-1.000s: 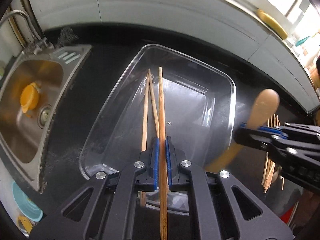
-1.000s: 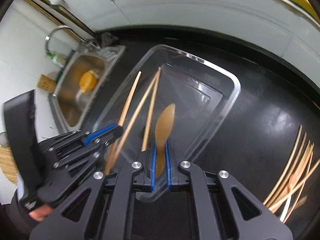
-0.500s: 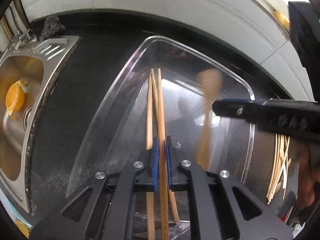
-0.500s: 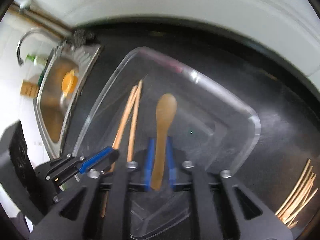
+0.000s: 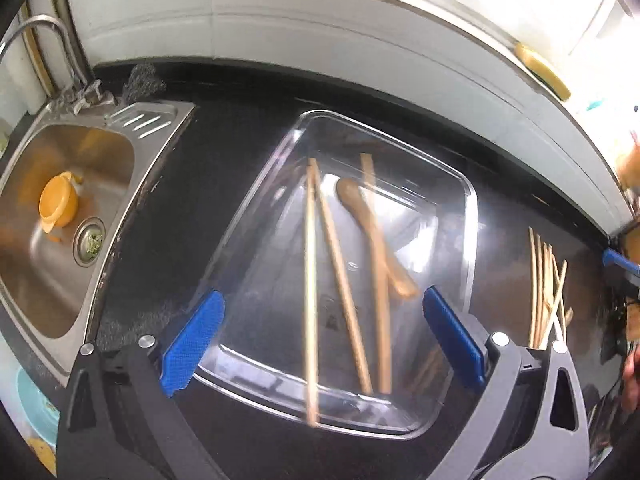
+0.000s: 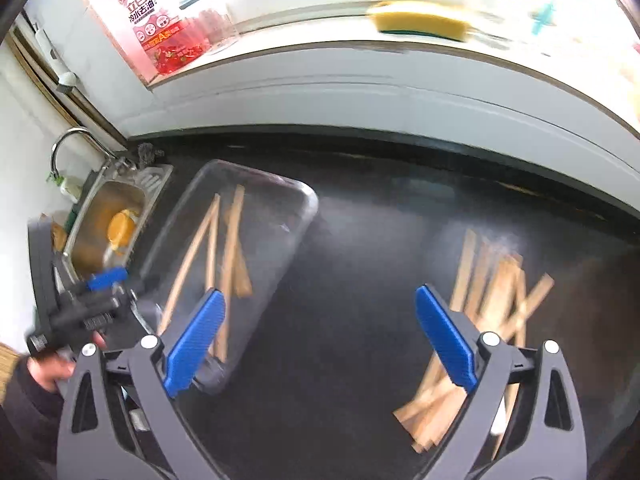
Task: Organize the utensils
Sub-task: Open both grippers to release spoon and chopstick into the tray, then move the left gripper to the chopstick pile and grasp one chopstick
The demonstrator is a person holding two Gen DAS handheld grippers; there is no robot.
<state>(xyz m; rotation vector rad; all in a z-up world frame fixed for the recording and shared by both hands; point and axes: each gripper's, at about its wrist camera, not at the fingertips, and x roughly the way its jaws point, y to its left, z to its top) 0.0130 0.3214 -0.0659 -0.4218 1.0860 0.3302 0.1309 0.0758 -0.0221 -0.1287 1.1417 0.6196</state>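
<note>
A clear plastic tray (image 5: 472, 216) lies on the black counter (image 5: 192, 200). In it lie three wooden chopsticks (image 5: 342, 276) and a wooden spoon (image 5: 370, 224), one chopstick crossing the spoon. My left gripper (image 5: 320, 336) is open and empty, just above the tray's near edge. My right gripper (image 6: 320, 334) is open and empty over bare counter, between the tray (image 6: 296, 224) on its left and a pile of wooden chopsticks (image 6: 488, 292) on its right. The same pile shows right of the tray in the left wrist view (image 5: 546, 292). The right wrist view is blurred.
A steel sink (image 5: 44, 264) with an orange cup (image 5: 58, 204) and a tap (image 5: 36, 28) lies left of the tray. A white tiled wall ledge (image 6: 360, 80) runs behind the counter, with a red detergent bottle (image 6: 160, 16) and a yellow sponge (image 6: 420, 20).
Both grippers have opened. The left let its chopstick drop into the tray and the right let go of the spoon there. The right gripper has swung right, toward the chopstick pile.
</note>
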